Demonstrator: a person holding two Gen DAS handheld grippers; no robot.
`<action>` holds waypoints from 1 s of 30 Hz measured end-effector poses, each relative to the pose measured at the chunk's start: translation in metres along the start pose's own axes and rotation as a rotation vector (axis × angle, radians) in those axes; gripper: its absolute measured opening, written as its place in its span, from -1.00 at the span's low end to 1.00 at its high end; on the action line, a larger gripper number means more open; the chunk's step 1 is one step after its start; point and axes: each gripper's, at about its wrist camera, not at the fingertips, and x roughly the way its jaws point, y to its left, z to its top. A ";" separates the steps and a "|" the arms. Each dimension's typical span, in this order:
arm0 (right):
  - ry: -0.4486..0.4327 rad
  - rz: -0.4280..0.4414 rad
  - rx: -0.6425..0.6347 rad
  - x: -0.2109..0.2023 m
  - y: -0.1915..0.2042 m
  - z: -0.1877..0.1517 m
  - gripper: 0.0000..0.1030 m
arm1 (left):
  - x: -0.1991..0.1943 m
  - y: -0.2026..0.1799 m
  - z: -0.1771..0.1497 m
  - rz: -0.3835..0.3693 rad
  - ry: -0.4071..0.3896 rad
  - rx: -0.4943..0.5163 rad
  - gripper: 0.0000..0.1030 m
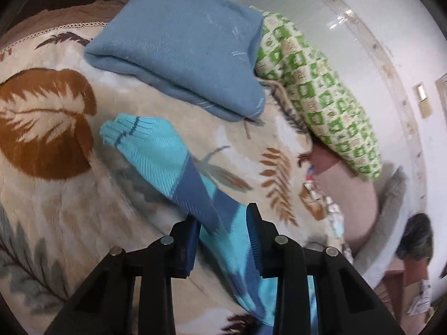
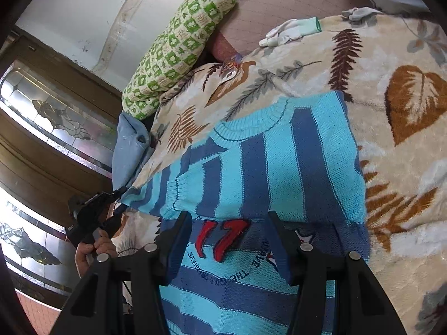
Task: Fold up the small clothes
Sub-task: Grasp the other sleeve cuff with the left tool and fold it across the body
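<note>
A small knitted sweater with light blue and dark blue stripes point(image 2: 265, 162) lies on a leaf-patterned blanket point(image 2: 391, 139); a red "11" point(image 2: 223, 237) shows on its front. Its right half is folded over the body. My right gripper point(image 2: 227, 240) is open just above the sweater's chest, holding nothing. In the left wrist view the sweater's sleeve point(image 1: 156, 150) stretches away with its ribbed cuff far out, and my left gripper point(image 1: 223, 223) stands around the sleeve with its jaws apart. The left gripper also shows in the right wrist view point(image 2: 117, 195) at the sleeve end.
A folded blue-grey blanket point(image 1: 178, 50) and a green-checked pillow point(image 1: 321, 89) lie at the head of the bed. A white glove point(image 2: 290, 30) rests at the blanket's far edge. A wall and glass-panelled wooden doors point(image 2: 42, 111) border the bed.
</note>
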 end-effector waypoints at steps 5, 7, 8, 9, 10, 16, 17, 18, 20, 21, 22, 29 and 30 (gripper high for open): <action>0.003 -0.009 0.008 -0.001 -0.007 0.000 0.13 | 0.025 0.031 0.009 0.005 0.062 -0.147 -0.42; 0.000 -0.017 0.009 -0.003 -0.010 0.000 0.13 | 0.023 0.043 0.010 -0.034 0.049 -0.198 -0.55; -0.002 -0.022 0.009 -0.003 -0.011 0.000 0.13 | 0.021 0.044 0.011 -0.024 0.034 -0.187 -0.67; -0.006 -0.026 0.009 -0.005 -0.013 0.000 0.13 | 0.020 0.043 0.012 -0.012 0.024 -0.171 -0.69; -0.011 -0.031 0.012 -0.007 -0.014 0.001 0.13 | 0.019 0.041 0.012 -0.007 0.016 -0.159 -0.76; -0.062 -0.072 0.028 -0.025 -0.030 0.003 0.13 | -0.007 -0.020 0.001 0.006 -0.119 0.144 -0.86; -0.063 -0.076 0.035 -0.027 -0.034 0.003 0.13 | -0.013 -0.036 -0.006 -0.002 -0.134 0.202 -0.86; -0.064 -0.080 0.044 -0.029 -0.038 0.003 0.13 | -0.018 -0.052 -0.015 -0.008 -0.146 0.258 -0.86; -0.074 -0.078 0.074 -0.035 -0.049 0.004 0.13 | -0.026 -0.081 -0.033 -0.033 -0.147 0.338 -0.86; -0.082 -0.070 0.095 -0.039 -0.055 0.005 0.13 | -0.029 -0.097 -0.044 -0.052 -0.138 0.372 -0.86; -0.090 -0.060 0.111 -0.042 -0.059 0.006 0.13 | -0.028 -0.110 -0.054 -0.063 -0.127 0.399 -0.86; -0.178 -0.037 0.176 -0.073 -0.083 0.017 0.13 | 0.015 -0.215 -0.153 -0.067 0.016 0.605 -0.86; -0.189 -0.038 0.186 -0.077 -0.088 0.020 0.13 | 0.026 -0.226 -0.166 -0.050 0.036 0.628 -0.86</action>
